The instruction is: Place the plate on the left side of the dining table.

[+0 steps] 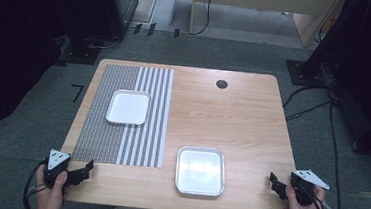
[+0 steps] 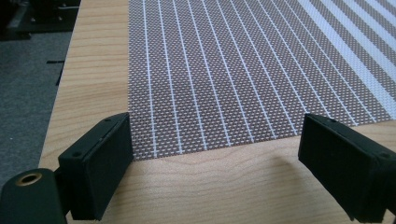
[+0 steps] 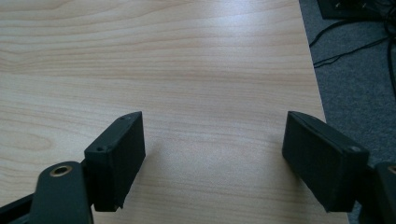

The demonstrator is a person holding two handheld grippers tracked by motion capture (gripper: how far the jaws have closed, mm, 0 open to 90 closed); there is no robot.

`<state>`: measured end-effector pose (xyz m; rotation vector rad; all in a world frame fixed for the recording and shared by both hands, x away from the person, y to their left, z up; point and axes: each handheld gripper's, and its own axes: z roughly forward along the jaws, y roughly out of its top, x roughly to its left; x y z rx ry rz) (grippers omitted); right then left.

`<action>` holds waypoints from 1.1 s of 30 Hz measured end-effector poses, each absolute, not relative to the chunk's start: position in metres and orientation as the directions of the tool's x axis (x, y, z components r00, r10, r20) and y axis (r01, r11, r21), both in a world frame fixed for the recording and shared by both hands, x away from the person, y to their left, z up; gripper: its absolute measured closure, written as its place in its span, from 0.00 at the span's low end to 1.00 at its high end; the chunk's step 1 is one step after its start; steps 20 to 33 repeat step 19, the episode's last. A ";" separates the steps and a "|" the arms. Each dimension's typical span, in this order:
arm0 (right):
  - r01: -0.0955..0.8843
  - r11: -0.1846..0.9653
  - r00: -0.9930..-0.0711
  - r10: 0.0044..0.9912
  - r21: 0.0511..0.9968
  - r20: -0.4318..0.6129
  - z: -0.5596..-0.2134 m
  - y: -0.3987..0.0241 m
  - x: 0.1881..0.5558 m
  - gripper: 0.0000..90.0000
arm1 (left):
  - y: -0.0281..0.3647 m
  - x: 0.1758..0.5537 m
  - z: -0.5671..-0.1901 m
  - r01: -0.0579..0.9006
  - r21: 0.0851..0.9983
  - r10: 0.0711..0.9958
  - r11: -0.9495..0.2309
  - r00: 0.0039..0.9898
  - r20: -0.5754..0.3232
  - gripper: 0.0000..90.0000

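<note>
Both grippers rest at the near table edge with jaws wide apart, holding nothing. The woven placemat (image 2: 224, 70) begins just ahead of the left gripper (image 1: 79, 170), running lengthwise away from it. A metal tray (image 1: 201, 170) lies between the grippers, somewhat nearer the right gripper (image 1: 278, 184); another tray (image 1: 128, 107) sits farther off on the placemat.

Two shallow square metal trays with rounded corners and raised rims, both empty and lying flat. Smaller tray (image 1: 128, 107) at upper left of centre in the high view, resting wholly on a woven grey placemat (image 1: 122, 114) with white stripes that widen toward its right edge. Larger tray (image 1: 201, 170) at lower centre of the frame, directly on the bare wooden worktop (image 1: 242, 119), just right of the placemat's near right corner and well apart from the smaller tray.
</note>
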<state>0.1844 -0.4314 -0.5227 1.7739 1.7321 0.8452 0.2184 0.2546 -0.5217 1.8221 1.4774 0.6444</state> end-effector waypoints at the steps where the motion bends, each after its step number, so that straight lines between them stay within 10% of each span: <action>1: 0.670 -0.036 -0.017 0.998 0.742 0.064 -0.524 -0.431 0.185 0.23 | 0.255 0.218 -0.522 0.628 0.770 0.973 -0.111 0.228 -0.046 0.11; 33: 0.678 -0.003 -0.027 0.999 0.735 0.029 -0.525 -0.428 0.186 0.18 | 0.249 0.218 -0.523 0.631 0.760 0.974 -0.154 0.228 0.008 0.10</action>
